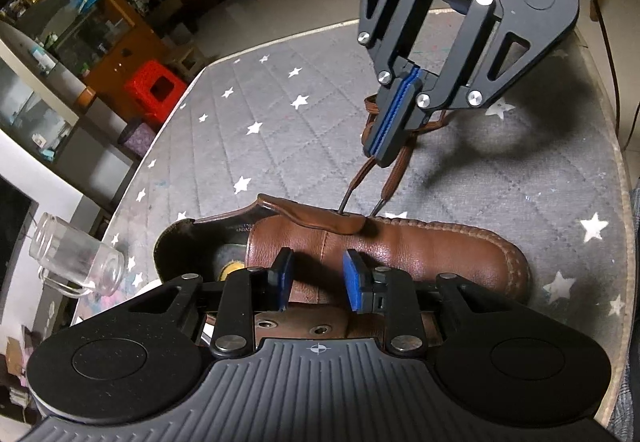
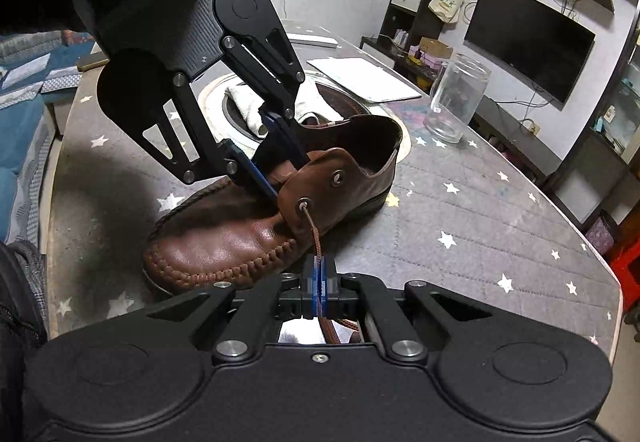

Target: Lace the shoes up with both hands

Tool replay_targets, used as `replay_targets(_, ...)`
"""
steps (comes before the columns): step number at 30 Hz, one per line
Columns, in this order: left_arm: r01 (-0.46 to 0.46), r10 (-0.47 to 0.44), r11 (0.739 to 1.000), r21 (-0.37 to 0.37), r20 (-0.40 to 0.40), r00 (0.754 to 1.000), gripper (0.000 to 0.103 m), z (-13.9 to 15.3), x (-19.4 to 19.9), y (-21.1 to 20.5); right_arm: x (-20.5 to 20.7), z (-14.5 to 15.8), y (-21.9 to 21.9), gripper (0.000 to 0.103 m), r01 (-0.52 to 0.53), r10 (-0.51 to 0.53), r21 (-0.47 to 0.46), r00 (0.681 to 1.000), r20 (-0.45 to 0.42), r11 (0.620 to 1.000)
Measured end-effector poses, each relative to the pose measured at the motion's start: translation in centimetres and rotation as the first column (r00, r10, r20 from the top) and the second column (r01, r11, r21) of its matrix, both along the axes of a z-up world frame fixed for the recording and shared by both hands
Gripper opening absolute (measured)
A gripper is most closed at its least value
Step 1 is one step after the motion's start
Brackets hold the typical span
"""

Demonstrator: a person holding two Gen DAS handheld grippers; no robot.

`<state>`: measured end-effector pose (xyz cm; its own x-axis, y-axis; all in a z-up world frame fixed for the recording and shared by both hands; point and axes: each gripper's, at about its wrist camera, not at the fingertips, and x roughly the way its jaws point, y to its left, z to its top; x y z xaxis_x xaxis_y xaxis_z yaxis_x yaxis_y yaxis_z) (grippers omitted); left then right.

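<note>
A brown leather shoe (image 1: 420, 246) (image 2: 224, 238) lies on the grey star-patterned table cover (image 1: 280, 114). A brown lace (image 1: 394, 178) (image 2: 314, 238) runs from the shoe's far-side eyelet flap up into my right gripper (image 1: 378, 158) (image 2: 319, 274), which is shut on it just beside the shoe. My left gripper (image 1: 318, 282) (image 2: 276, 158) is open, its blue pads straddling the shoe's tongue. The near flap's eyelets (image 1: 294, 327) look empty.
A clear glass jar (image 1: 76, 260) (image 2: 458, 98) lies on the table near the shoe's heel. A white cloth (image 2: 248, 106) sits on a round inset in the table. White papers (image 2: 360, 76) lie beyond. A red stool (image 1: 154, 90) stands off the table edge.
</note>
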<state>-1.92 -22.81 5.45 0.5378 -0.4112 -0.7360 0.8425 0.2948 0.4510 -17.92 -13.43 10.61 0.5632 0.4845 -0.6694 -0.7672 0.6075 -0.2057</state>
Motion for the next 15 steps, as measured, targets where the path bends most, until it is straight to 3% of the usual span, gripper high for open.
replay_targets(15,0.076,-0.077,0.997,0.020,0.088,0.993,0.025,-0.3,-0.1,-1.5,0.4,0.1,1.4,0.002,-0.025,0.025,-0.009,0.999,0.024,1.000)
